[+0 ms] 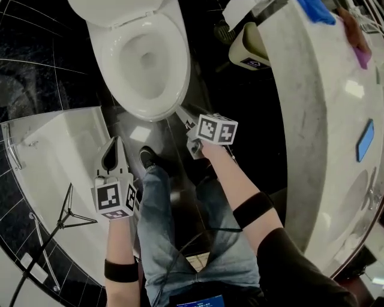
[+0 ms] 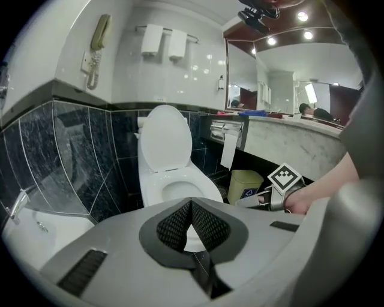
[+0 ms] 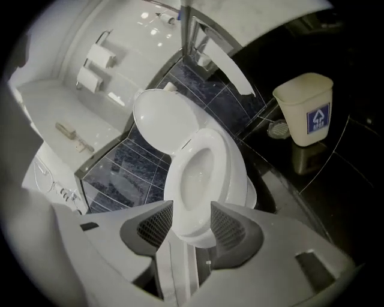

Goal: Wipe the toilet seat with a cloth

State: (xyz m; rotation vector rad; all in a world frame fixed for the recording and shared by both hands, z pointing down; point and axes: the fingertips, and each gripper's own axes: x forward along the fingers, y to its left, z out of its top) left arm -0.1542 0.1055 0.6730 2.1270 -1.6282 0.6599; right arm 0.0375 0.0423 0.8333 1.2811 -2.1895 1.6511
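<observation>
The white toilet has its lid [image 2: 165, 144] raised and its seat [image 1: 182, 67] down. In the head view my right gripper [image 1: 183, 116] reaches to just short of the bowl's front edge. Its jaws stand open with nothing between them, and the seat [image 3: 227, 171] shows beyond the gap of the right gripper [image 3: 192, 219]. My left gripper [image 1: 114, 157] hangs lower left over the dark floor, apart from the toilet. The left gripper [image 2: 191, 205] is shut and empty. A blue cloth [image 1: 316, 11] lies on the counter at the far right, away from both grippers.
A marble counter [image 1: 318, 108] curves down the right side, with a beige bin [image 1: 249, 47] under its far end. A white bathtub [image 1: 54, 156] fills the left. The person's legs and a shoe [image 1: 148, 157] stand between the grippers.
</observation>
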